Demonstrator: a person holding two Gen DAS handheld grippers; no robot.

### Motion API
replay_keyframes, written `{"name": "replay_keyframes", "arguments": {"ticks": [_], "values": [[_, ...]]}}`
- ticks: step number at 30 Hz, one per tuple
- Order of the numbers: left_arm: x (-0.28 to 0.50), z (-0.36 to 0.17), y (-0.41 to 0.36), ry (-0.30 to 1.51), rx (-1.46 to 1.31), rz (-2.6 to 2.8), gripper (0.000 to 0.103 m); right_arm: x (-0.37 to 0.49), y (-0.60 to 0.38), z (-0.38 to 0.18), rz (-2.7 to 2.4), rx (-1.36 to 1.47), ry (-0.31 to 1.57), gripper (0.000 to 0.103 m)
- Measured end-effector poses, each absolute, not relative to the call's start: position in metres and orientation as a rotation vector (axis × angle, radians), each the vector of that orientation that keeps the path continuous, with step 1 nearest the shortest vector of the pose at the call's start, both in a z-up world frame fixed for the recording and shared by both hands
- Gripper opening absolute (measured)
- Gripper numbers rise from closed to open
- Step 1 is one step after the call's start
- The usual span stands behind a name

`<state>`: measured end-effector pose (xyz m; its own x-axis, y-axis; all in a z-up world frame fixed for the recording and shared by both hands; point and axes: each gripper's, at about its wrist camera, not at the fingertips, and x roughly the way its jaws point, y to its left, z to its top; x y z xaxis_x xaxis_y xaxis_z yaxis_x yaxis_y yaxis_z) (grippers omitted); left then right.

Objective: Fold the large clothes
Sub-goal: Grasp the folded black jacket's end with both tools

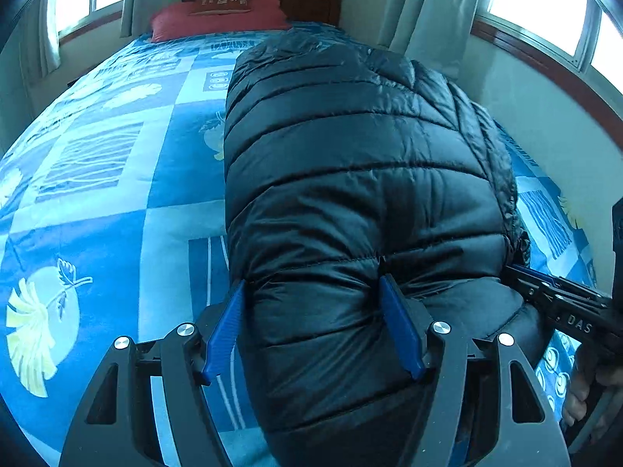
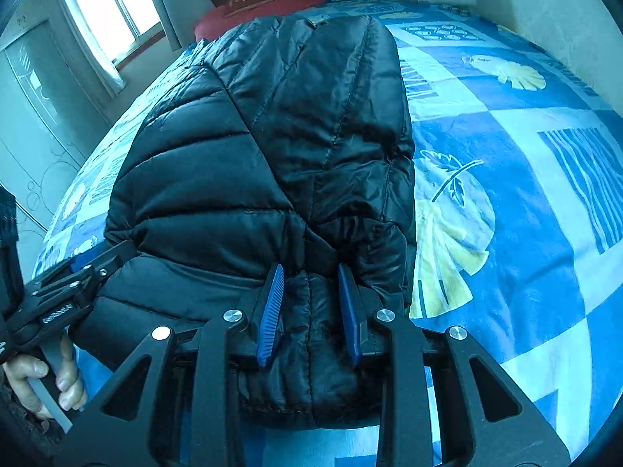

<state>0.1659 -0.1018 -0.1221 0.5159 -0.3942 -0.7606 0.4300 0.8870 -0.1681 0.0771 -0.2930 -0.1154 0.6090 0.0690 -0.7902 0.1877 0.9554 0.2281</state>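
Blue bedspread point(image 1: 97, 202); both claws, left point(image 1: 311, 292) and right point(image 2: 309, 272), clamped on black jacket point(image 1: 350, 155).

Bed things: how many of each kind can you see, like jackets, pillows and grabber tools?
Black puffer jacket: 1
Red pillow: 1
Grabber tools: 2, the left gripper and the right gripper
Blue patterned bedspread: 1
Total: 5
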Motion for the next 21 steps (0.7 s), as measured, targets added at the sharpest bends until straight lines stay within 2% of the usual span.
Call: {"name": "replay_keyframes", "arguments": {"ticks": [3, 6, 8, 10, 18, 21], "values": [[0.162, -0.102, -0.088, 0.899, 0.014, -0.507, 0.067, 0.074, -0.291, -0.089, -0.08, 0.284, 0.907, 0.029], [0.166, -0.072, -0.076, 0.825, -0.037, -0.508, 0.067, 0.074, -0.294, -0.049, -0.057, 0.279, 0.815, 0.033], [0.18, -0.058, -0.078, 0.788, -0.049, -0.512, 0.067, 0.087, -0.3, -0.028, -0.067, 0.273, 0.759, 0.039], [0.202, -0.051, -0.089, 0.777, -0.056, -0.508, 0.067, 0.113, -0.308, -0.019, -0.09, 0.264, 0.732, 0.039], [0.267, -0.079, -0.129, 0.87, -0.068, -0.5, 0.067, 0.19, -0.331, -0.061, -0.083, 0.268, 0.776, 0.039], [0.272, -0.097, -0.139, 0.869, -0.024, -0.482, 0.074, 0.196, -0.332, -0.086, -0.091, 0.275, 0.821, 0.039]]}}
